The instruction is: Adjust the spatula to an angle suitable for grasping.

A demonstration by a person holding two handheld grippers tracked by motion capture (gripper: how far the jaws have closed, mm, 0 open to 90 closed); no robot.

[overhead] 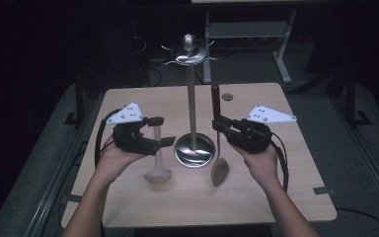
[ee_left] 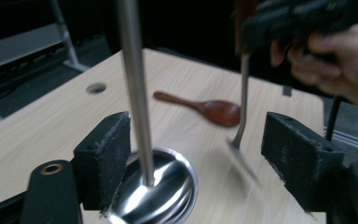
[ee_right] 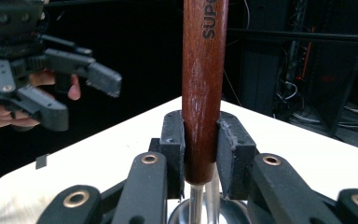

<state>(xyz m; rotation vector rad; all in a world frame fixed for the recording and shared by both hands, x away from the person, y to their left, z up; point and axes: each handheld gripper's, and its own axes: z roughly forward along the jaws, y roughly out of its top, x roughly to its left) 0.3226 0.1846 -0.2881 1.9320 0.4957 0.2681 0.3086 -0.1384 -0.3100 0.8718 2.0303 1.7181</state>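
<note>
Spoon with a wooden handle, held upright beside the rack

The spoon [overhead: 217,143] is held upright, its dark reddish-brown wooden handle [ee_right: 204,88] uppermost and lettered near the top. A thin metal shaft runs down to the bowl, which hangs just above the pale tabletop, close beside the round steel base of the rack [overhead: 194,150].

Stand [overhead: 192,106]: its base sits mid-table [overhead: 276,197], ahead of you, between your two grippers.
Spoon [overhead: 217,143]: just right of the stand, upright in your right gripper [overhead: 221,123].
Ladle [overhead: 157,168]: left of the base, below your left gripper [overhead: 159,131]; possibly touching the table.
Second spoon [ee_left: 205,108]: flat on the table, beyond the stand.
</note>
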